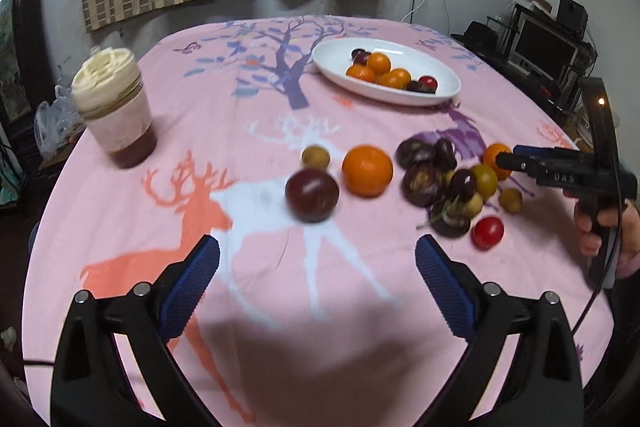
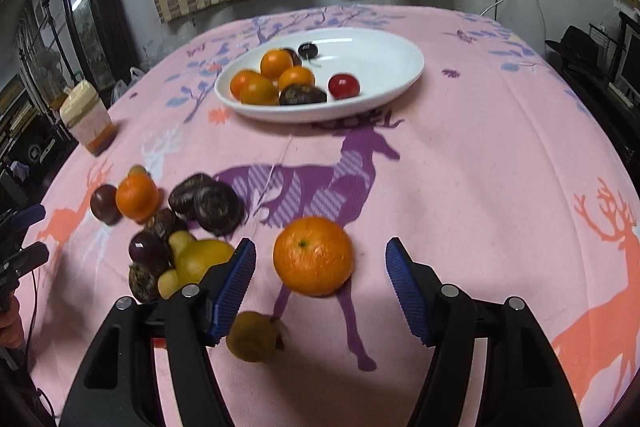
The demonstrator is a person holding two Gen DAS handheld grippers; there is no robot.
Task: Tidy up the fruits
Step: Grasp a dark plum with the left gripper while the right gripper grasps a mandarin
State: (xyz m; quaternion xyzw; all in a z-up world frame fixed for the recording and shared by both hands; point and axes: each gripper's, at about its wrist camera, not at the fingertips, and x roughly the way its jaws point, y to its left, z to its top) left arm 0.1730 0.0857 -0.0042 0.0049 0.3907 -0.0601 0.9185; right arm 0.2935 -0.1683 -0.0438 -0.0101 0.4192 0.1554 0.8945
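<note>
My left gripper (image 1: 317, 255) stands open above the pink cloth, nothing between its blue pads. Just ahead of it lies a dark plum (image 1: 312, 194), with an orange (image 1: 367, 170) and a small yellow-green fruit (image 1: 315, 157) beyond. My right gripper (image 2: 320, 259) is open around another orange (image 2: 313, 255), with a gap on each side of it. A small brownish fruit (image 2: 252, 337) lies under its left finger. A heap of dark and yellow fruits (image 2: 192, 223) sits to the left. The white oval plate (image 2: 380, 67) at the back holds several oranges, dark fruits and a red one.
A jar with a cream lid (image 1: 114, 107) stands at the table's left edge. A red tomato (image 1: 487, 233) lies by the heap. A person's hand (image 1: 588, 227) holds the right gripper's handle. Curtains hang on the wall behind, and shelves with electronics stand off the right side.
</note>
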